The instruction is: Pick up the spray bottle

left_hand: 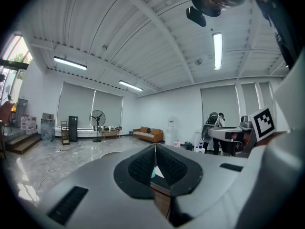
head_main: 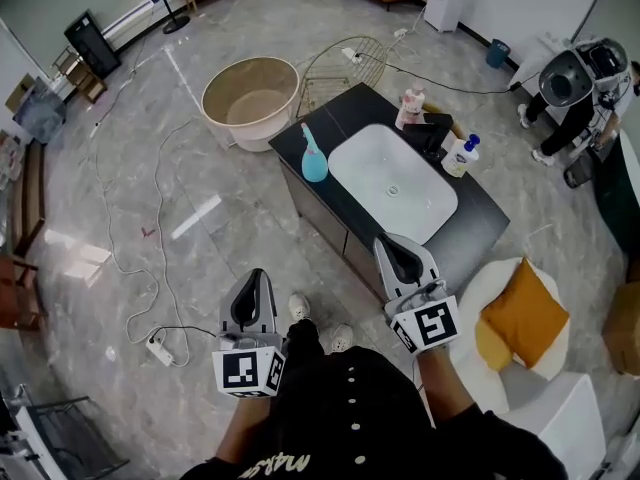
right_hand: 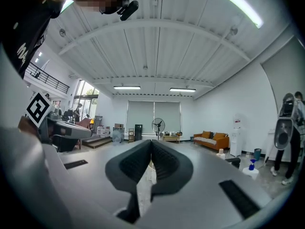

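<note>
The light blue spray bottle (head_main: 314, 155) stands upright on the left end of a black counter (head_main: 480, 223), beside a white sink (head_main: 393, 181). My left gripper (head_main: 256, 277) hangs over the floor, short of the counter and nearer me than the bottle, with its jaws shut and nothing in them. Over the counter's near edge in front of the sink, my right gripper (head_main: 389, 243) is shut and empty too. In the left gripper view the pads meet in a line at the left gripper (left_hand: 155, 148), and a sliver of the blue spray bottle (left_hand: 152, 173) shows below them. The right gripper (right_hand: 151, 143) points across the room.
A white pump bottle (head_main: 461, 155) and a pink-topped bottle (head_main: 410, 106) stand behind the sink. A beige tub (head_main: 250, 100) and a wire basket (head_main: 340, 68) sit on the floor beyond the counter. A white chair with an orange cushion (head_main: 521, 313) is at right. Cables and a power strip (head_main: 160, 349) lie at left.
</note>
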{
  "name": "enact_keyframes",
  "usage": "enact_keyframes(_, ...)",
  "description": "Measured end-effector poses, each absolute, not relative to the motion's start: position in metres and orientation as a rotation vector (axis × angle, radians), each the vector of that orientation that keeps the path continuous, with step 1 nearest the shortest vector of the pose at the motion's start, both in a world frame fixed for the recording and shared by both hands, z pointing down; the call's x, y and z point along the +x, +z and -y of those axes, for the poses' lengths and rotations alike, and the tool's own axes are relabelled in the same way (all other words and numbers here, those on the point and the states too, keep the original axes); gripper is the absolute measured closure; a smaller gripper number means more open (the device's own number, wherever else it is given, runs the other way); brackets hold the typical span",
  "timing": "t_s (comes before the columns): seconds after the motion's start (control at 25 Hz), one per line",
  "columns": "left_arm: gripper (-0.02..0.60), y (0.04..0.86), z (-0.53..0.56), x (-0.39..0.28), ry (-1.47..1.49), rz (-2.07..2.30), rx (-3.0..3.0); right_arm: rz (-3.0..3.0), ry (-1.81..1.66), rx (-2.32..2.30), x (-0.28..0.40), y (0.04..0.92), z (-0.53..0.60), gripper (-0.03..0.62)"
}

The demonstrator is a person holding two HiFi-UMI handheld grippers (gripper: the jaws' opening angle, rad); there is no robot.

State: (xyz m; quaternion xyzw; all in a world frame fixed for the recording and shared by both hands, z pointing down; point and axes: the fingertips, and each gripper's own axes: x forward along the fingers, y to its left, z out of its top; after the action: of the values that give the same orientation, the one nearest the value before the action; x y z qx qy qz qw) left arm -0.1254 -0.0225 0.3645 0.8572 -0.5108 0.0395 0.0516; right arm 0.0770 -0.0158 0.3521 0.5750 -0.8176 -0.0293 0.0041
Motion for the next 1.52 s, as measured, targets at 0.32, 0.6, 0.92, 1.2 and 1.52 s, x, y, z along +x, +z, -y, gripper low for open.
enact_keyframes(0.32, 0.565, 0.367, 0.101, -0.106, 0.089, 1.492, 2.654, 2.534, -0.107, 1.823, 0.088, 0.357, 0.080, 0.599)
enact_keyframes(0.6, 0.565, 0.351, 0.190, -0.102, 0.029, 1.440, 2.711, 2.495, -0.172, 1.876, 0.090, 0.338, 0.160, 0.599)
enact_keyframes(0.92, 0.565, 0.344, 0.254, -0.117, 0.039, 1.404, 2.724, 2.434, -0.166, 1.924, 0.084, 0.332, 0.223, 0.599)
enact_keyframes(1.2, 0.565, 0.378, 0.281, -0.102, 0.129, 1.350, 2.681, 2.409, -0.024, 1.852, 0.086, 0.382, 0.252, 0.599)
enact_keyframes(1.52, 0.565, 0.426, 0.281, -0.087, 0.246, 1.322, 2.580, 2.392, 0.196, 1.534, 0.061, 0.485, 0.283, 0.381)
